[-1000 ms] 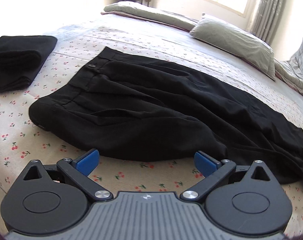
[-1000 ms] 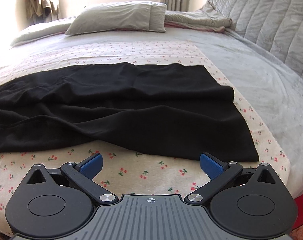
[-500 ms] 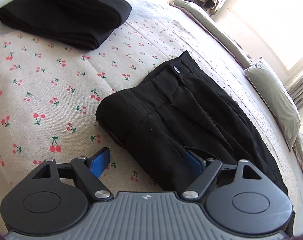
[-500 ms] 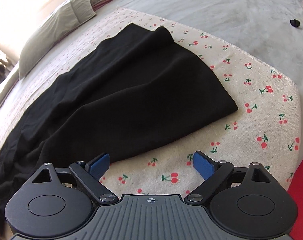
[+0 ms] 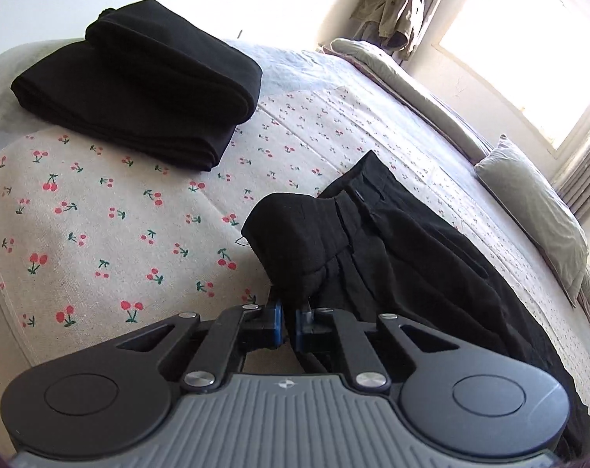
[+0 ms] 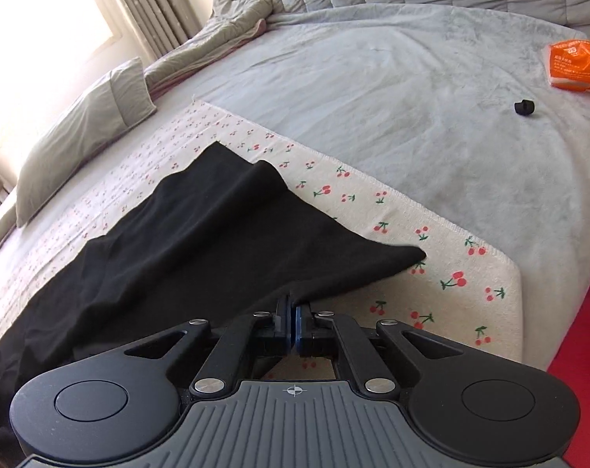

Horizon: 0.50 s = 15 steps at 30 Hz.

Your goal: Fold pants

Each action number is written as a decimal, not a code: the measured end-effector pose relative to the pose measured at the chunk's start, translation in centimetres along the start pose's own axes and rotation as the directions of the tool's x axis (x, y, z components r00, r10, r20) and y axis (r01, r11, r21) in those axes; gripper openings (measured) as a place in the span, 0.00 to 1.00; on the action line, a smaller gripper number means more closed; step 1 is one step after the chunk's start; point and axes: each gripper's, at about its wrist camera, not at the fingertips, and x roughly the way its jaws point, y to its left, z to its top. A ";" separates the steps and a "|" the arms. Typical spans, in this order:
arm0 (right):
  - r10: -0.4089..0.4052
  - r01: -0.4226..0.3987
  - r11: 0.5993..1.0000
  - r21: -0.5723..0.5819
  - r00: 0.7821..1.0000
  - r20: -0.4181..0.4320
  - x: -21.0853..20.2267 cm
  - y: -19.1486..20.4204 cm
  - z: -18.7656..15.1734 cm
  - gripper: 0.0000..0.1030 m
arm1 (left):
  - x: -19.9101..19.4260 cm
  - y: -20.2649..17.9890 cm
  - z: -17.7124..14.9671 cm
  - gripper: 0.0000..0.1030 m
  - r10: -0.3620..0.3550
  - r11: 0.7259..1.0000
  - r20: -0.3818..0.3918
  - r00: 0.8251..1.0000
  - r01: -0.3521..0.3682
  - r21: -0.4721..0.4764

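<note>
Black pants (image 5: 392, 261) lie spread on a cherry-print cloth (image 5: 100, 234) over the bed. In the left wrist view my left gripper (image 5: 289, 321) is shut on the near edge of the waistband end, and the fabric bunches up just above its blue pads. The right wrist view shows the leg end of the pants (image 6: 201, 234), hem towards the cloth's right edge. There my right gripper (image 6: 294, 321) is shut on the near edge of the leg, its blue pads pressed together with black fabric pinched between them.
A folded black garment (image 5: 139, 93) sits at the far left of the cherry-print cloth (image 6: 451, 273). Grey pillows (image 5: 536, 214) and a window lie beyond. On the grey blanket (image 6: 412, 97) are an orange packet (image 6: 575, 64) and a small black object (image 6: 523, 108). Red floor (image 6: 583, 331) borders the bed on the right.
Both grippers rolled and moved in on the pants' near edge, then closed from wide open: the left on the waistband end, the right on the leg end.
</note>
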 end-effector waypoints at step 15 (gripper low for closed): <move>-0.040 0.040 0.999 0.002 0.992 -0.116 1.6 -1.4 -2.3 0.13 | -1.5 -0.2 -3.3 0.74 -0.141 0.990 -0.237 0.961 0.144 -0.005</move>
